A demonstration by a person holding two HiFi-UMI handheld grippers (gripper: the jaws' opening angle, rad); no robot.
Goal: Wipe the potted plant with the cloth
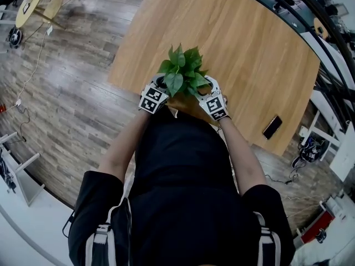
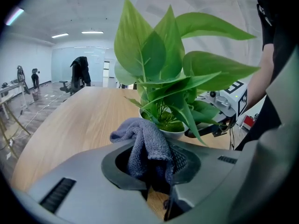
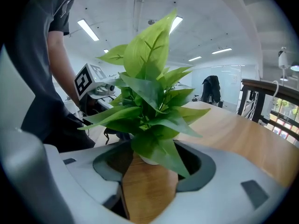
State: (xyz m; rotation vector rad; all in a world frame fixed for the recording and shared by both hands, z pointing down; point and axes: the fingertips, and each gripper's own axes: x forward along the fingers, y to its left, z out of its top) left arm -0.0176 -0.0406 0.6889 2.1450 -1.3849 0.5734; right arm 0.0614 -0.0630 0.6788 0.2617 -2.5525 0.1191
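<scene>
A leafy green plant (image 1: 180, 72) in a small white pot (image 2: 171, 133) stands near the front edge of the wooden table (image 1: 244, 43). Seen from the head, my grippers flank it closely: left gripper (image 1: 157, 88) on its left, right gripper (image 1: 210, 91) on its right. The left gripper (image 2: 152, 164) is shut on a grey cloth (image 2: 145, 146), which bunches up just short of the pot. In the right gripper view, the right gripper (image 3: 152, 164) is open, with the pot (image 3: 148, 160) at the mouth of its jaws and a leaf (image 3: 161, 154) drooping between them. I cannot tell whether they touch.
A dark phone (image 1: 272, 126) lies on the table to the right, near the front edge. Wood floor surrounds the table, with cables and racks (image 1: 327, 32) at the right. Office chairs (image 2: 79, 73) stand far beyond the table.
</scene>
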